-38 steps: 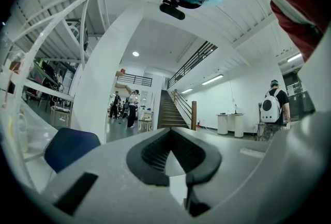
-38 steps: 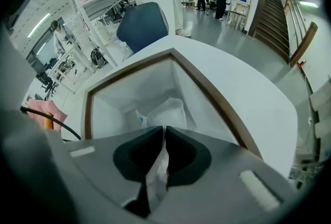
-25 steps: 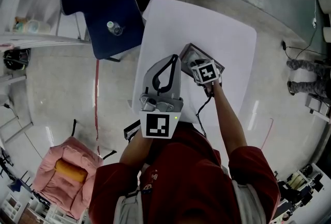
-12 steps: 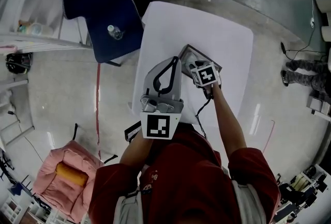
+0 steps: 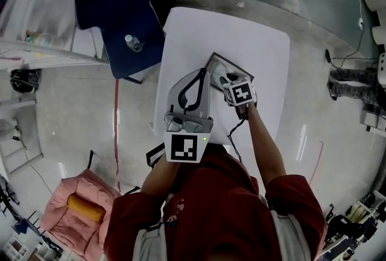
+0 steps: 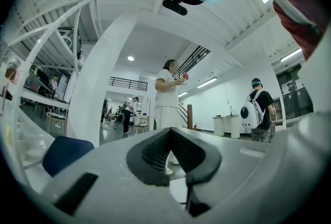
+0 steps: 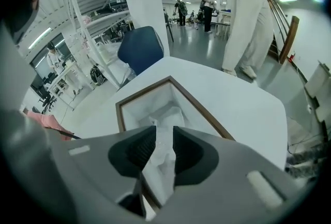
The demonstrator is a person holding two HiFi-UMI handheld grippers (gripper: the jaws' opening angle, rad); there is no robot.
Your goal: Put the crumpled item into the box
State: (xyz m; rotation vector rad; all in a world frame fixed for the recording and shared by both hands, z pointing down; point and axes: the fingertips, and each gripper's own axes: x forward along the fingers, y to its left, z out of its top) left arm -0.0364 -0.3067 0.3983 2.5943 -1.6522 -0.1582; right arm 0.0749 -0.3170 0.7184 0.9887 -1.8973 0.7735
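The crumpled white item [image 7: 164, 114] is seen lying inside the brown-rimmed box [image 7: 119, 114], which is set on the white table [image 7: 248, 99]; the right gripper [image 7: 164, 129] is held just above it, jaws parted, having just been opening, with nothing gripped; the left gripper [image 6: 169, 132] is held level alongside, jaws closed together and empty.

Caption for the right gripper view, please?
Right gripper over the box, jaws just opening, free of the crumpled item lying inside it.
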